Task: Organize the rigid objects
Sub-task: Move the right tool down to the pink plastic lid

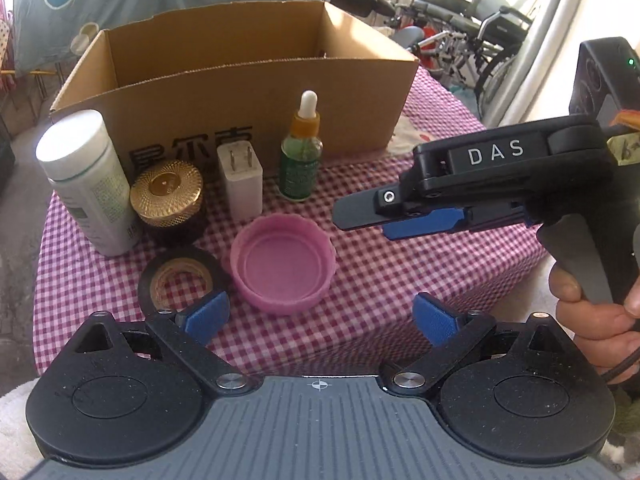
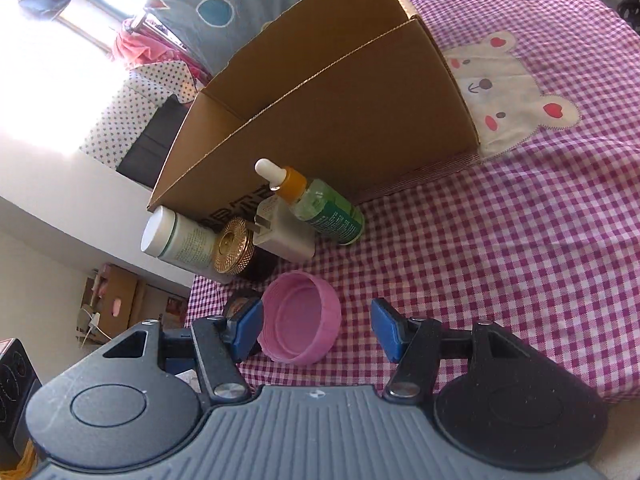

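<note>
Checked pink cloth (image 1: 400,248) covers the table; wheelchairs (image 1: 472,28) stand behind. Left gripper (image 1: 320,316) held low at the near edge, jaws wide, empty. Right gripper (image 2: 316,332) tilted, jaws wide, empty, the pink lid (image 2: 300,324) between its pads. Bottle (image 1: 86,184), gold jar (image 1: 168,196), charger (image 1: 240,180), dropper (image 1: 300,152) and tape (image 1: 180,276) stand before the open box (image 1: 240,80).

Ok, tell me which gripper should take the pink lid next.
Right. The right gripper is open, tilted, with the pink lid lying partly between its fingers. The left gripper is open too, but sits back from the lid, nearer the tape roll.
</note>
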The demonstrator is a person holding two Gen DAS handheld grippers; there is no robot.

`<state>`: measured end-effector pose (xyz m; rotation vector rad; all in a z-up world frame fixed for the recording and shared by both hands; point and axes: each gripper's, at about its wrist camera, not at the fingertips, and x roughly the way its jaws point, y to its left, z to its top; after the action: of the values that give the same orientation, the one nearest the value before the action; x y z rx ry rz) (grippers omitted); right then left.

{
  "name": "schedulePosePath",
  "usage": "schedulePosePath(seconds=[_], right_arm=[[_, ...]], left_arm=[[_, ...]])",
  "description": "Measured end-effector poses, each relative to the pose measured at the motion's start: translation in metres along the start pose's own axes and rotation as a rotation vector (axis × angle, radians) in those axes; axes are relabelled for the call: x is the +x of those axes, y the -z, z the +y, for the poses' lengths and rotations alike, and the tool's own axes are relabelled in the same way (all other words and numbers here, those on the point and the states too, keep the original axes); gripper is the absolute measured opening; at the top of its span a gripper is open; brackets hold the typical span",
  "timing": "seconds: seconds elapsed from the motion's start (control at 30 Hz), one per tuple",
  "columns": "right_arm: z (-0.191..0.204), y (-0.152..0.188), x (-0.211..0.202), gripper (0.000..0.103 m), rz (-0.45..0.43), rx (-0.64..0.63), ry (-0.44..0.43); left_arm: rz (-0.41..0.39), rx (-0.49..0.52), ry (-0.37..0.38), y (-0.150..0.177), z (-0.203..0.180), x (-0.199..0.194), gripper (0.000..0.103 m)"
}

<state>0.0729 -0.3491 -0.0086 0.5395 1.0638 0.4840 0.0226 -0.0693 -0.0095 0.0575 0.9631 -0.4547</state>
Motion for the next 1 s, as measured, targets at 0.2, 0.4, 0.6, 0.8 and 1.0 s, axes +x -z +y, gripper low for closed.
schedulePosePath(seconds=[0.2, 0.4, 0.6, 0.8, 1.0], right_arm=[[0.018, 0.006, 0.02, 0.053, -0.011, -0.112, 0.039], [0.019, 0.006, 0.036, 0.032, 0.017, -0.173, 0.064], [0.01, 0.007, 0.041, 0.025, 0.027, -0.171, 0.08], [-0.005, 0.009, 0.026, 0.025, -0.004, -0.14, 0.113], [-0.023, 0.017, 0.007, 0.025, -0.04, -0.096, 0.138]], left_arm=[[0.046, -0.007, 0.009, 0.012, -0.003, 0.02, 0.098], [0.032, 0.008, -0.001, 0.008, -0.006, 0.025, 0.098], [0.044, 0.025, 0.001, 0.004, -0.009, 0.036, 0.098], [0.045, 0.056, 0.065, -0.004, -0.02, 0.041, 0.098], [0.05, 0.112, 0.107, -0.003, -0.038, 0.046, 0.097]])
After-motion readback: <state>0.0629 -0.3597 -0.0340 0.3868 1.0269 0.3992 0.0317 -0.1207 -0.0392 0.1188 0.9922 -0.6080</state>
